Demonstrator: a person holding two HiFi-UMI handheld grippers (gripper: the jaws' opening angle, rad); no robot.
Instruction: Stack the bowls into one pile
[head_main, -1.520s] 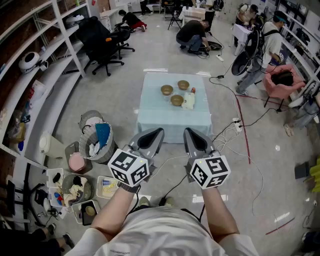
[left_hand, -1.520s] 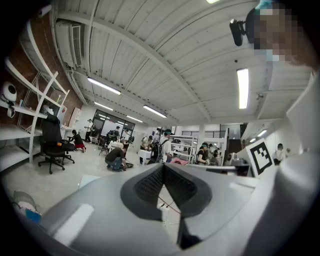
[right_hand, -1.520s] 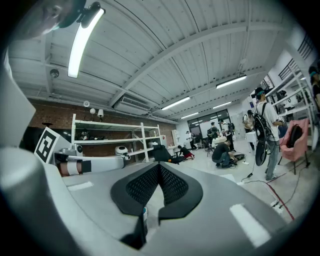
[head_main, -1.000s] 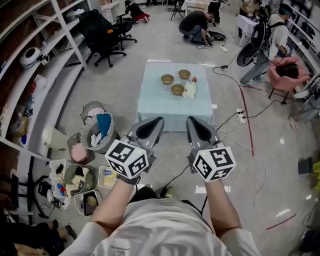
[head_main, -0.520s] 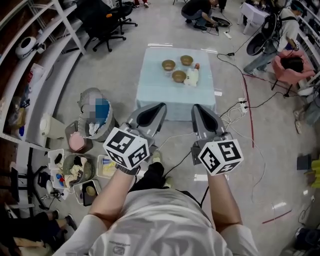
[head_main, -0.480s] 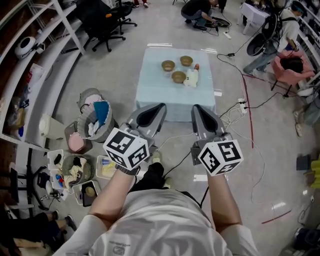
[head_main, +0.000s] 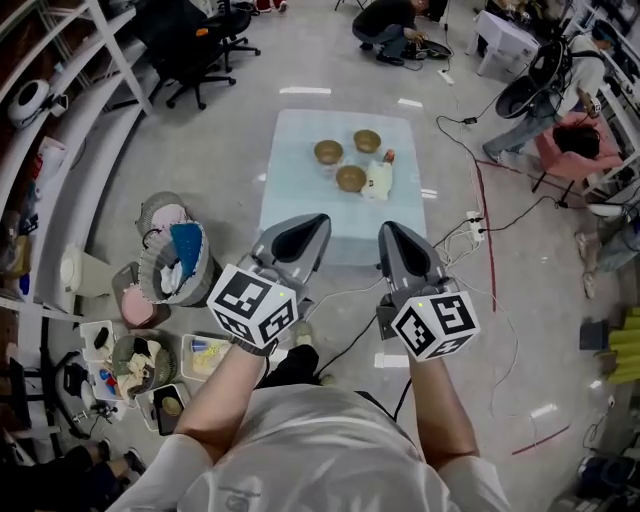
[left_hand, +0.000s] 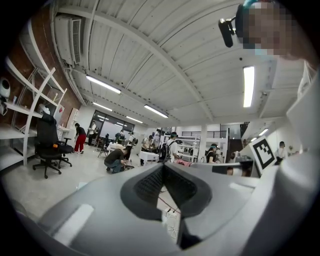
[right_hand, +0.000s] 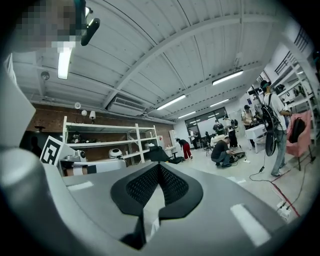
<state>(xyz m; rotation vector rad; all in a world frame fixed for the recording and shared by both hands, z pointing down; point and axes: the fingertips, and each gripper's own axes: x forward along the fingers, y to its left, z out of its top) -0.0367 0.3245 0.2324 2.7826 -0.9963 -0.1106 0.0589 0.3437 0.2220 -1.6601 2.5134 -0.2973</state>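
Three brown bowls stand apart on a light blue table (head_main: 300, 215): one at the left (head_main: 328, 152), one at the back (head_main: 367, 141), one in front (head_main: 350, 178). A white object (head_main: 376, 181) lies beside the front bowl. My left gripper (head_main: 316, 220) and right gripper (head_main: 386, 229) are held side by side at chest height, short of the table's near edge. Both are shut with nothing between the jaws. The left gripper view shows the left gripper (left_hand: 163, 166) tilted up towards the ceiling, and the right gripper (right_hand: 159, 165) points up the same way in its own view. Neither shows the bowls.
Baskets and bins of clutter (head_main: 170, 262) stand on the floor to the left, beside white shelves (head_main: 60, 150). Office chairs (head_main: 190, 45) are at the back left. Cables (head_main: 480, 225) run along the floor right of the table. Several people work at the far end of the room.
The table and bowls have grown a little larger and shifted in the head view as the person came closer. Both grippers stayed shut and side by side.
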